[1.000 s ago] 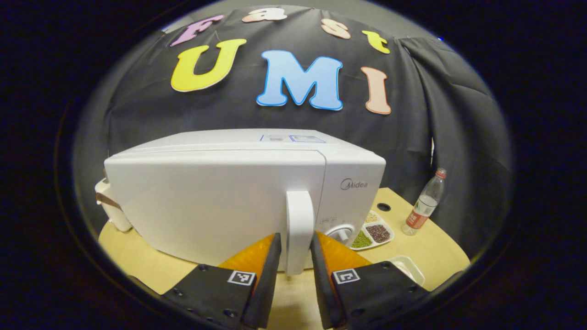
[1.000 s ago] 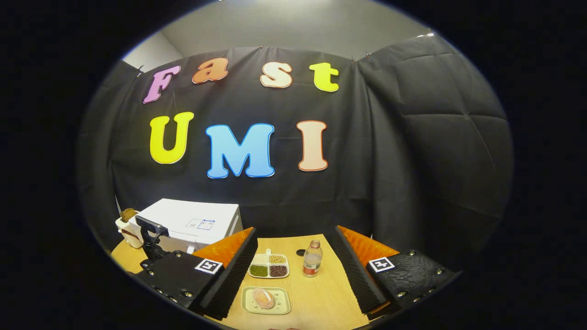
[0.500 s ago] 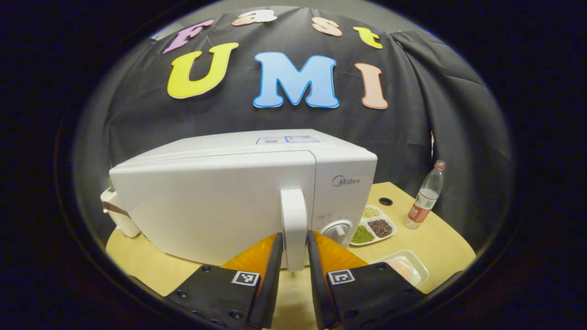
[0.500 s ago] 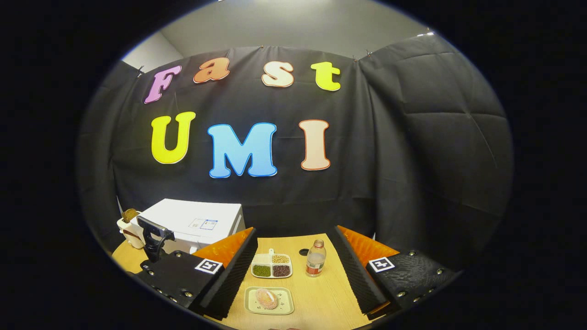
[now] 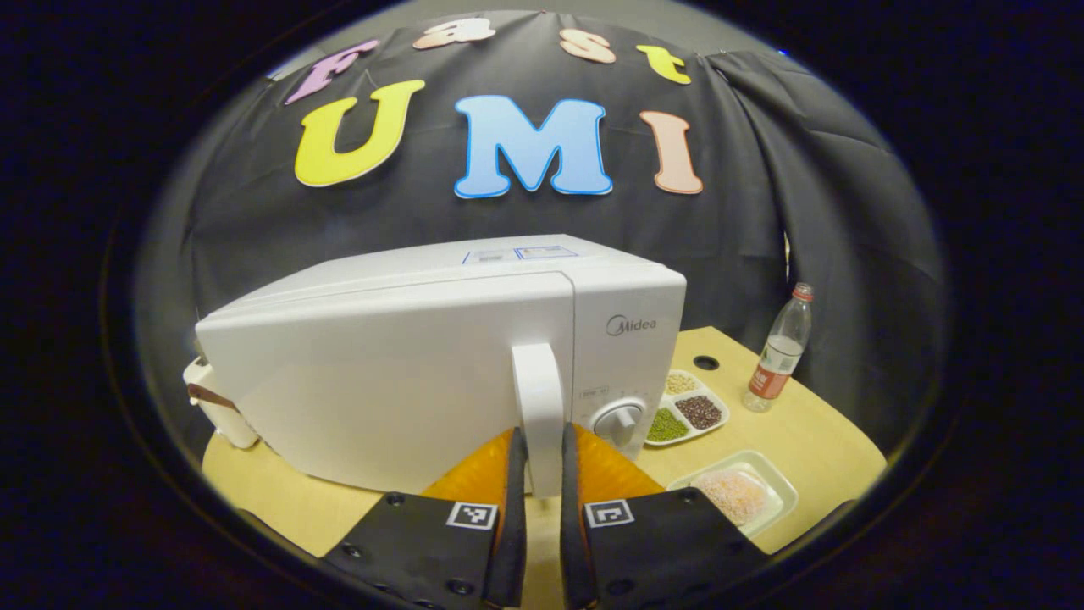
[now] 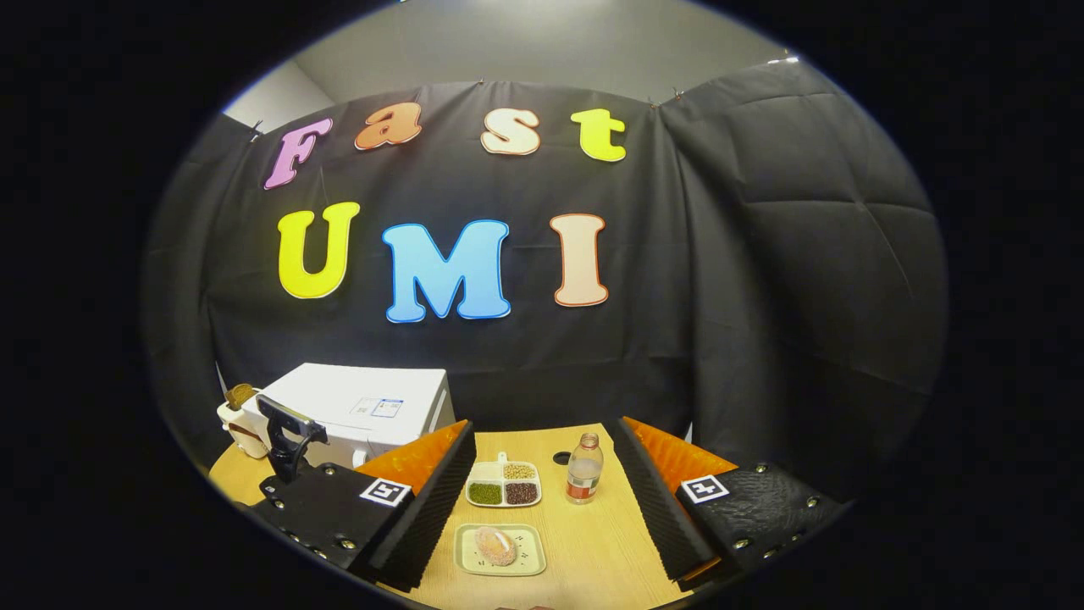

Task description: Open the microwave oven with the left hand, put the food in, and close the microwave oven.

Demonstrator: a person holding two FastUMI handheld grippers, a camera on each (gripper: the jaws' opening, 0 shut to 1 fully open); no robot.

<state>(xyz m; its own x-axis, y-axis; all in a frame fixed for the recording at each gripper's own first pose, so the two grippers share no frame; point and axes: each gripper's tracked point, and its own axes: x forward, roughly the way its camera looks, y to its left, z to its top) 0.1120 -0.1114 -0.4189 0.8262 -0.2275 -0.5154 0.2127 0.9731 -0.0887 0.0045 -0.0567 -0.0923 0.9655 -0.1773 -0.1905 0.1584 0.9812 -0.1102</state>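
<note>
My left gripper [image 5: 539, 474] carries matte black finger housings, each with a square white fiducial tag and round screw heads near the lower edge. My right gripper [image 6: 542, 491] has the same black housings, tags and screws; its inner faces are ribbed.

Legible markings

White box-shaped microwave oven [image 5: 440, 364]: grey brand name "Midea" on the front control panel, upper right; the stickers on its top are too small to read.

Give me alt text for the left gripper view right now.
The left gripper is shut on the white microwave's door handle, door closed. To the right on the table sit a food tray, a sectioned dish and a bottle.
</note>
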